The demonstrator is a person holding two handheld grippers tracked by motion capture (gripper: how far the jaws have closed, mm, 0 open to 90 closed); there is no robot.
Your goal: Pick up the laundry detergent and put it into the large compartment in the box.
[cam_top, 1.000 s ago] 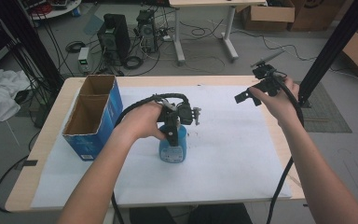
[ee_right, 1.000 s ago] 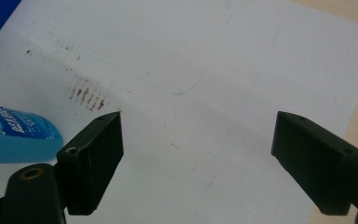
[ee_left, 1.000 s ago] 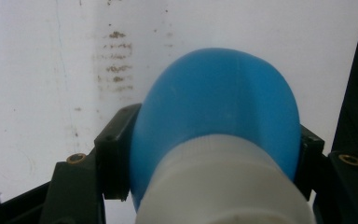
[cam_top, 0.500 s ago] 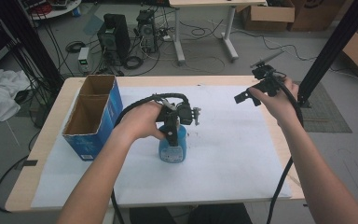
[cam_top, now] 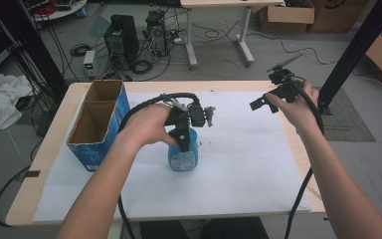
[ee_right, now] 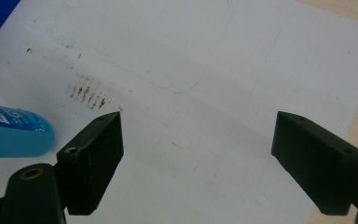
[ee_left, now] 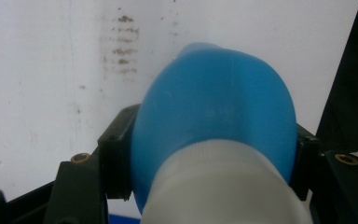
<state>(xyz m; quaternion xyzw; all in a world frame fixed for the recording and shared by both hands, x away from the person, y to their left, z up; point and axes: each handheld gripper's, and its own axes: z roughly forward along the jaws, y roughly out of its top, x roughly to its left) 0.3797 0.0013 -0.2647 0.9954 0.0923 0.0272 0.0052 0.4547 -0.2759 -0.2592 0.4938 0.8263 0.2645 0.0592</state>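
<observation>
Downward, left tool (cam_top: 183, 142) (clamped) on bottle (cam_top: 183, 155)

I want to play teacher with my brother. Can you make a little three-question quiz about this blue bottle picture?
1. True or false: the left gripper is clamped on the blue bottle.
2. What stands left of the bottle: A) cardboard box B) bowl C) cup?
3. Are the right gripper jaws open or shut?

Key: 1 true. 2 A. 3 open, nothing between them.
</observation>
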